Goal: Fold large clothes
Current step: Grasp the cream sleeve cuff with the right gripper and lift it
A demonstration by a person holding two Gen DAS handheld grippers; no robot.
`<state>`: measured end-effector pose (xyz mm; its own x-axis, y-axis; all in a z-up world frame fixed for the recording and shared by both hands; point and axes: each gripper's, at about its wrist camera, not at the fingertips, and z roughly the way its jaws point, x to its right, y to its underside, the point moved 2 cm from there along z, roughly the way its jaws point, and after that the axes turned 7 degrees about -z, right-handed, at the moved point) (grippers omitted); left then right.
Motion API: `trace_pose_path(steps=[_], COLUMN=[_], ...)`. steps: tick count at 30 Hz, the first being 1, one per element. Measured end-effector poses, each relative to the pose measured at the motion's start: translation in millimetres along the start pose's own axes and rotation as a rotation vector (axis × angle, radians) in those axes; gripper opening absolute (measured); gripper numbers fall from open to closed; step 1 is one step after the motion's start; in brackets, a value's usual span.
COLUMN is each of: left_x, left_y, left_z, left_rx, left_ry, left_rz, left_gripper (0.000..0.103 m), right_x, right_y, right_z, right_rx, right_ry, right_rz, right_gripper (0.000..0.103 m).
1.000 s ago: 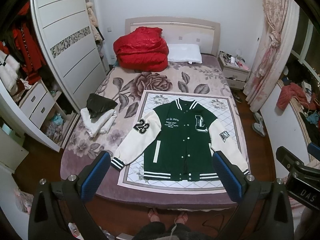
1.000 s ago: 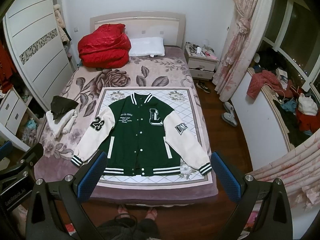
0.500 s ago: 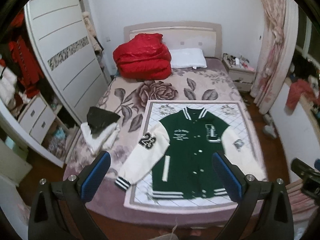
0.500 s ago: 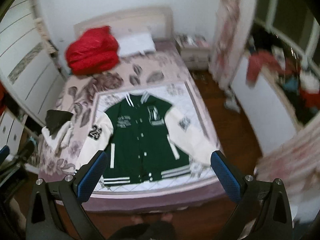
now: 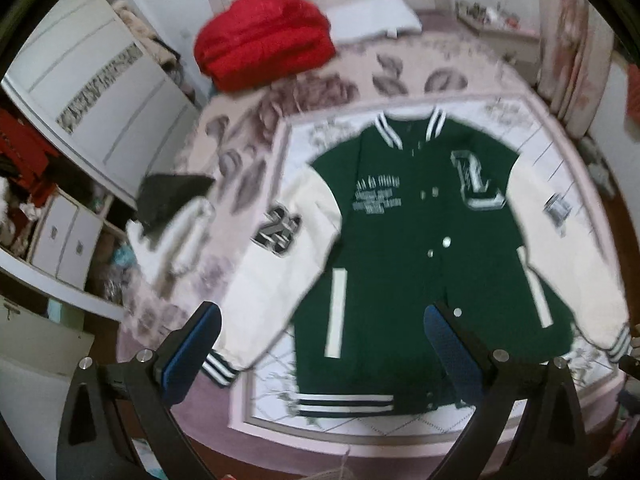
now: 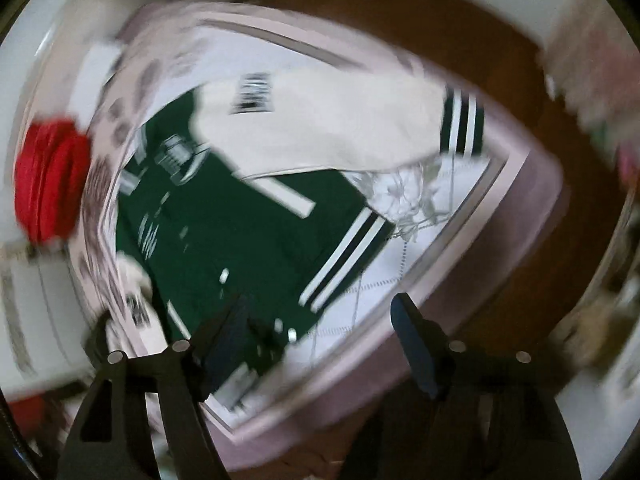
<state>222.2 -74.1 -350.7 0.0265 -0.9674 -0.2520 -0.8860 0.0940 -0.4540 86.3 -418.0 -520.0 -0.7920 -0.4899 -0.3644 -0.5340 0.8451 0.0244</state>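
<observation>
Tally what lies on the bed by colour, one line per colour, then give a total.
Green and cream: 1, the varsity jacket
Red: 1, the bundled quilt
White: 2, the pillow and the folded garment
Black: 1, the folded piece on top of that garment
Total: 5

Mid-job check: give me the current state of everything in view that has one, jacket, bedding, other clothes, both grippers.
Green varsity jacket: spread flat, front up, buttoned, unfolded, sleeves angled out.
Quilted mat: flat under the jacket.
Red duvet: folded, by the headboard.
Pillow: flat, beside the duvet.
Dark and white clothes: piled at the bed's edge.
Left gripper: open, empty, above the jacket.
Right gripper: jaws closing, nothing between them.
</observation>
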Motion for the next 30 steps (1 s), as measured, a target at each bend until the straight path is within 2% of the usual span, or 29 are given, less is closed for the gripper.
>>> trace_pose_path(steps=[3,6,8,9,10,11,14,15,16,17,18,19,20,23,26,29,30], left_x=[29,59,76,85,92,100,117,122,126,130,132,136,138,144,146,141,138], left_y=[11,24,30,31,32,31,26,24,20,18,15,10,4,-13,-31,-42,-46], left_z=[65,128,162,178,190,201,221,228,235,241,246,250,253,262,280,297,302], left_rx=[-0.075,-0.145,-0.192,-0.212,-0.225,-0.230,-0.213,-0.213,-0.214,-0.218,-0.222,-0.221,-0.211,-0.202,-0.221,-0.256,-0.266], left_ry=[-0.023,-0.051,-0.062,-0.063,-0.061,-0.051,-0.034,-0.028,-0.028,-0.027,-0.022,-0.018,-0.016,-0.014,0.000,0.029,0.040], left_rz=[-0.003,0.005,0.009,0.009,0.008,0.005,0.010,0.013,0.011,0.008,0.004,0.000,-0.003,-0.005,-0.021,-0.058,-0.069], left_gripper=[0.103,0.103,0.103,0.103,0.103,0.103,0.103,0.103,0.103,0.103,0.103,0.103,0.103,0.103,0.103,0.103,0.103], right_x=[62,107,124,128,131,132,138,138,134,130,126,118,112,83,32,-32,-67], right_y=[-31,-50,-61,-68,-75,-81,-97,-102,-105,-108,-111,-112,-115,-121,-134,-152,-153], right_z=[78,133,153,158,160,162,189,200,203,207,208,207,210,196,167,118,113], right_rx=[0.011,0.059,0.115,0.161,0.217,0.261,0.292,0.302,0.317,0.335,0.354,0.373,0.366,0.420,0.482,0.536,0.548], right_ry=[-0.079,-0.134,-0.158,-0.190,-0.195,-0.197,-0.202,-0.215,-0.230,-0.222,-0.203,-0.190,-0.165,-0.131,-0.112,-0.079,-0.066], right_rz=[0.186,0.348,0.408,0.421,0.421,0.413,0.415,0.411,0.406,0.397,0.379,0.357,0.340,0.309,0.231,0.080,-0.006], right_gripper=[0.076,0.076,0.074,0.071,0.057,0.050,0.051,0.058,0.071,0.073,0.069,0.022,0.006,0.005,0.005,0.005,0.005])
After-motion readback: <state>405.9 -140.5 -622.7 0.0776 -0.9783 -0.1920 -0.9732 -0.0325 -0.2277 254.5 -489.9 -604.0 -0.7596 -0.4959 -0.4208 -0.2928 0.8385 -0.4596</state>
